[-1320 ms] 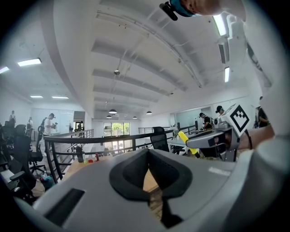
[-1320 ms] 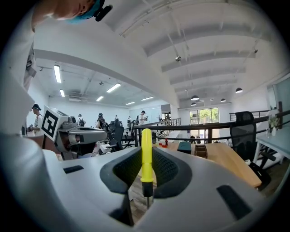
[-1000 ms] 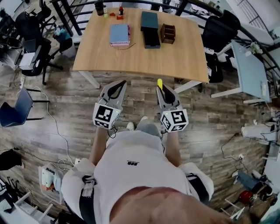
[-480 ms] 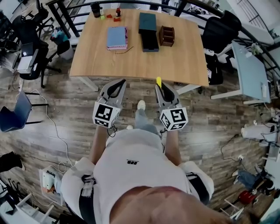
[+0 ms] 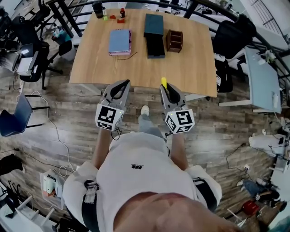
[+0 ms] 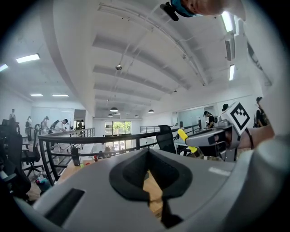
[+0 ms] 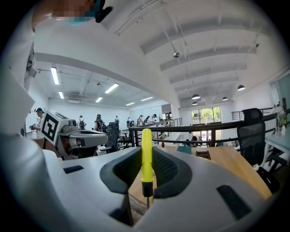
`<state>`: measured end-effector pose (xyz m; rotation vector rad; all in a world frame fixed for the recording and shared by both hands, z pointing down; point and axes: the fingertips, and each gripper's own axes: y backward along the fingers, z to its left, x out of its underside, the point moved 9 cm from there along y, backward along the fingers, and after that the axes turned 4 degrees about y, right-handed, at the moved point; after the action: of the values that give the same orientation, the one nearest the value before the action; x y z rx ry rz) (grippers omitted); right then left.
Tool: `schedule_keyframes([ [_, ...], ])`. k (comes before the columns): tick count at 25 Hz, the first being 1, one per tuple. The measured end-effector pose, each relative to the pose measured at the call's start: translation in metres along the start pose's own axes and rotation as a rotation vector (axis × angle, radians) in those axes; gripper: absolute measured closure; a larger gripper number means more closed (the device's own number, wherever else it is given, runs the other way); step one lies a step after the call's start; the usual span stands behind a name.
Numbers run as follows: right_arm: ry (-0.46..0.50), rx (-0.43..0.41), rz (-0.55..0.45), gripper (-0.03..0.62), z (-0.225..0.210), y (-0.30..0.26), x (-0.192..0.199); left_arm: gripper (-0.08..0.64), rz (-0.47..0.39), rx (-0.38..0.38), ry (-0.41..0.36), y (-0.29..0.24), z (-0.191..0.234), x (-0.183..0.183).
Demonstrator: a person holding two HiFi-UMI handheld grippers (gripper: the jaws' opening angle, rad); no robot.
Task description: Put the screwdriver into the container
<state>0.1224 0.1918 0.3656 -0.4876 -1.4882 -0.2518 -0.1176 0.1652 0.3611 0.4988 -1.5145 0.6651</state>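
Left hand-held gripper (image 5: 118, 89) hung at the near edge of the wooden surface (image 5: 136, 68). Its jaws were drawn together at the tips with nothing between them. At its 3 o'clock, level with it and apart from it, the right hand-held gripper (image 5: 168, 90) was clamped on the screwdriver (image 5: 164, 82). In the right gripper view the yellow handle stood upright between the pads, and the black collar and thin shaft pointed down below them. In the head view the yellow end of the handle stuck out past the jaw tips, over the near edge of the surface.

Across the far half of the surface, a dark bottle (image 5: 97, 7) stood at the far left corner, at 11 o'clock from the left hand-held gripper. A blue notebook (image 5: 119, 41) lay flat at that gripper's 12 o'clock. A long dark box (image 5: 154, 29) lay at the notebook's 3 o'clock. The brown wooden container (image 5: 174, 40) stood just beside the box on its right. It was at 12 o'clock from the right hand-held gripper and well apart from the screwdriver.
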Motion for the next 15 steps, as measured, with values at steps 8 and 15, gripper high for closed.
schedule_keyframes([
  [8,-0.010,-0.035,0.015,0.531,-0.049,-0.042,-0.004,0.551,0.005,-0.027,0.019,-0.057,0.017,-0.006],
  [15,-0.018,-0.073,0.025,0.531,-0.097,-0.079,-0.007,0.551,0.029,-0.064,0.021,-0.107,0.030,-0.011],
])
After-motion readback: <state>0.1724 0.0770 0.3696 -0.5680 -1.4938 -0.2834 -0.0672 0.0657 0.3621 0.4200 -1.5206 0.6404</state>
